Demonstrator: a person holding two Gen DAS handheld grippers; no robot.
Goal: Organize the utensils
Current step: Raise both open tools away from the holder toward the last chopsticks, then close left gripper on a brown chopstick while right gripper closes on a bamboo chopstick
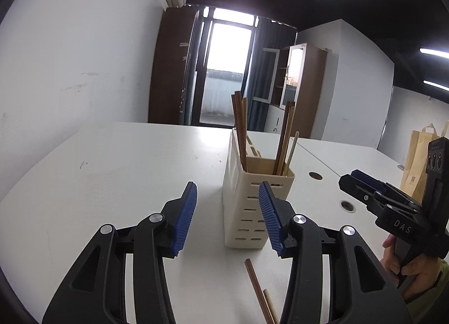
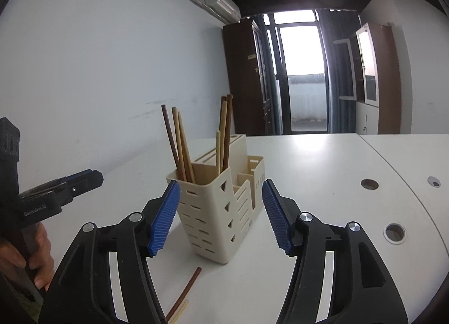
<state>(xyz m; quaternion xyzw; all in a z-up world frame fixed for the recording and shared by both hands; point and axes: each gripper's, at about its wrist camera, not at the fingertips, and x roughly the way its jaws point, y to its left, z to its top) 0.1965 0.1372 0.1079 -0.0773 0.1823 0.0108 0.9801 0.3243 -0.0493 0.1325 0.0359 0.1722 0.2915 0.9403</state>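
Both grippers spread, empty, holder's side compartments only in right view

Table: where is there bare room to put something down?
Bare: left of the holder toward the wall, and right of it around the round holes. Crowded: in front of the holder, where loose chopsticks lie between both grippers' fingers.
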